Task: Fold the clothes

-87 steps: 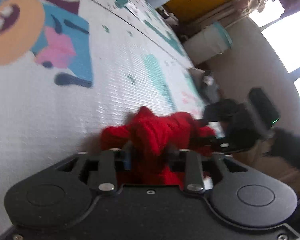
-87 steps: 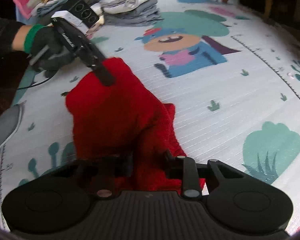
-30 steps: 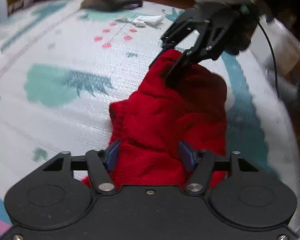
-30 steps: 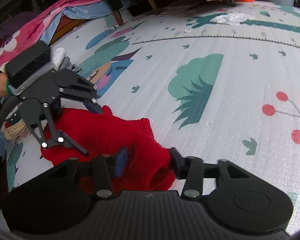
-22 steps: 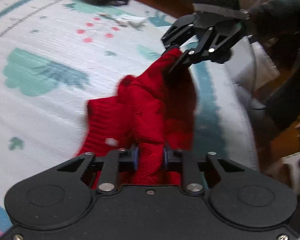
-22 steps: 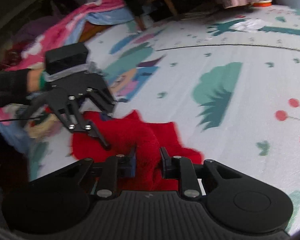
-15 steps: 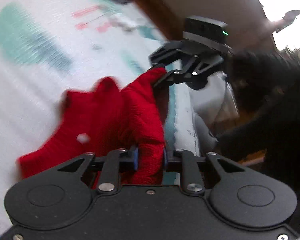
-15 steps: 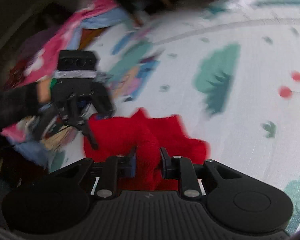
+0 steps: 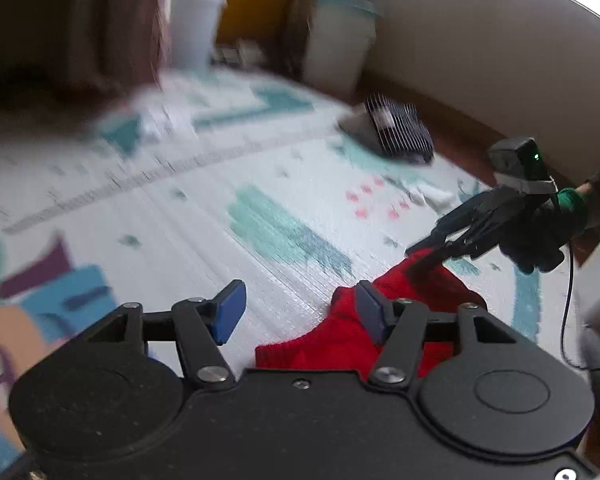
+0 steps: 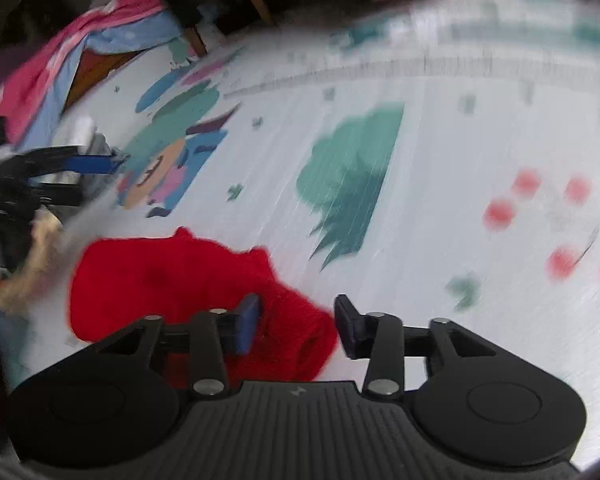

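A red knit garment lies bunched on the printed play mat; it also shows in the right wrist view. My left gripper is open and empty, just left of the garment, its right finger against the cloth's edge. My right gripper is open with the garment's near edge lying between its jaws. In the left wrist view the right gripper touches the garment's far corner. In the right wrist view the left gripper sits at the far left, above the garment.
A dark striped garment lies at the mat's far edge. White bins stand by the wall. A pink and blue blanket and a pile of clothes sit at the left in the right wrist view.
Both grippers were shut on the red garment half a second ago and have opened. The garment has dropped onto the mat. My left gripper has swung left off it.
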### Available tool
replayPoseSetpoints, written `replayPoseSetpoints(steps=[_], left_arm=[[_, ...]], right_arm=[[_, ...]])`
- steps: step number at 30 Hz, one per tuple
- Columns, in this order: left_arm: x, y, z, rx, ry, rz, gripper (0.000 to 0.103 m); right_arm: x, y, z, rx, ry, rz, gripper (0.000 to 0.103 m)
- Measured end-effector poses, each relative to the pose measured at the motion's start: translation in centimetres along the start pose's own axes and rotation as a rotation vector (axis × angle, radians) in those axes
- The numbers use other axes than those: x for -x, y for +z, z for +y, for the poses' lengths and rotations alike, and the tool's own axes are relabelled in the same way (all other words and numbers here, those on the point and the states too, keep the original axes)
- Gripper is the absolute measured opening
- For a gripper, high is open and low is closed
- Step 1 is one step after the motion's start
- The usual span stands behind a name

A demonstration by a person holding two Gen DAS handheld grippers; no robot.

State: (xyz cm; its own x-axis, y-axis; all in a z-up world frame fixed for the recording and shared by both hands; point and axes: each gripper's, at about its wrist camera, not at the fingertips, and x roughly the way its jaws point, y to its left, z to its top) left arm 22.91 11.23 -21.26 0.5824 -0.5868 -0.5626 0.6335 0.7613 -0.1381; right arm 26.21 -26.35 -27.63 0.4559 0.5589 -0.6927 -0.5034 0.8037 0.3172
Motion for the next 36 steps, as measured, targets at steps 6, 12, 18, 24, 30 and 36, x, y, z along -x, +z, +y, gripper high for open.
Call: replayPoseSetpoints(steps=[6, 12, 18, 24, 30, 36], left_arm=[[0.2, -5.5, -2.9, -0.004, 0.057, -0.012, 0.059], [-6.0, -6.4, 2.7, -0.032, 0.026, 0.062, 0.067], [-4.8, -4.3, 3.6, -0.037, 0.027, 0.053, 0.068], [3.6, -5.5, -1.1, 0.018, 0.107, -0.096, 0.067], [0.6, -8.5, -1.7, 0.102, 0.096, -0.001, 0.061], [-2.4, -7.8, 2.7, 0.115, 0.065, 0.034, 0.052]], right_arm=[[1.8, -1.6, 7.3, 0.340, -0.010, -0.109, 0.051], [-4.3, -3.0, 6.5, 0.529, 0.030, 0.017, 0.060], [-3.9, -1.4, 5.9, 0.525, 0.062, 0.038, 0.061], [1.2, -3.5, 7.8, 0.443, 0.031, -0.072, 0.062], [0.8, -5.3, 7.3, 0.458, -0.036, -0.011, 0.061], [-1.8, -4.4, 4.3, 0.563, -0.012, 0.053, 0.063]])
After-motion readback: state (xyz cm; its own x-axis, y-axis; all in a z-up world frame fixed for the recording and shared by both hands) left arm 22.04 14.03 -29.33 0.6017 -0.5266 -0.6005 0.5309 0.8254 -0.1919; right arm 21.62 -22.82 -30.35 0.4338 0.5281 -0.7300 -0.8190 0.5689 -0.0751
